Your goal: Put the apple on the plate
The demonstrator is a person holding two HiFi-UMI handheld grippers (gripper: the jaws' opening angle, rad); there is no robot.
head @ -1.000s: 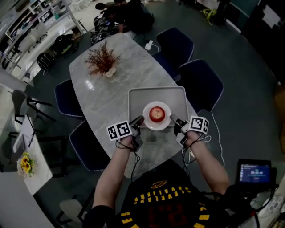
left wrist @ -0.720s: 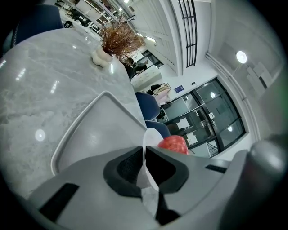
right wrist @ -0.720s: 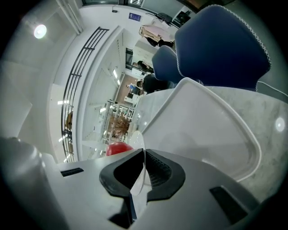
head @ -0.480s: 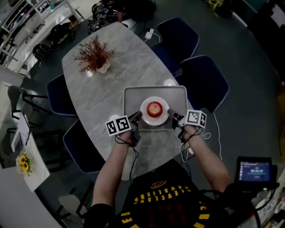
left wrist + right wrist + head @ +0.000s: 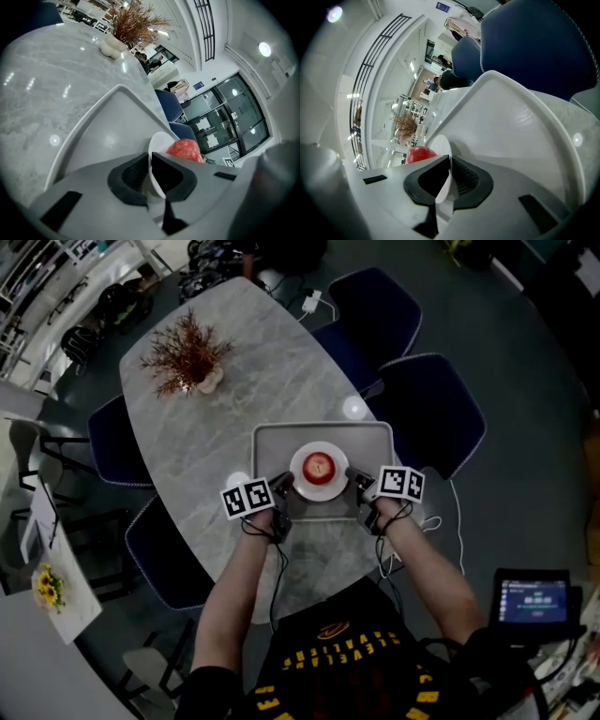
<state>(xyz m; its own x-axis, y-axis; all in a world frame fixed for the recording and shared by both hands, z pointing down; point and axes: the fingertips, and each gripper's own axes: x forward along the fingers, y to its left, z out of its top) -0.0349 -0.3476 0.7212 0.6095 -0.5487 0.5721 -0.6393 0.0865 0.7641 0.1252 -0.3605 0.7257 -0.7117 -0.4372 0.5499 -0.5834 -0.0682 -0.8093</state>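
Marble table (image 5: 234, 381), grey tray (image 5: 272, 442) | apple (image 5: 319, 466) sits on plate (image 5: 319, 493) over tray | left gripper (image 5: 284, 486) and right gripper (image 5: 354, 482) each clamp opposite rim edges (thin hold) | risk: uneven tilt could roll apple off

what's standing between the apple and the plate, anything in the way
Nothing visible does: the apple already sits on the plate. The left gripper and right gripper each clamp the plate's rim from opposite sides, above the tray.
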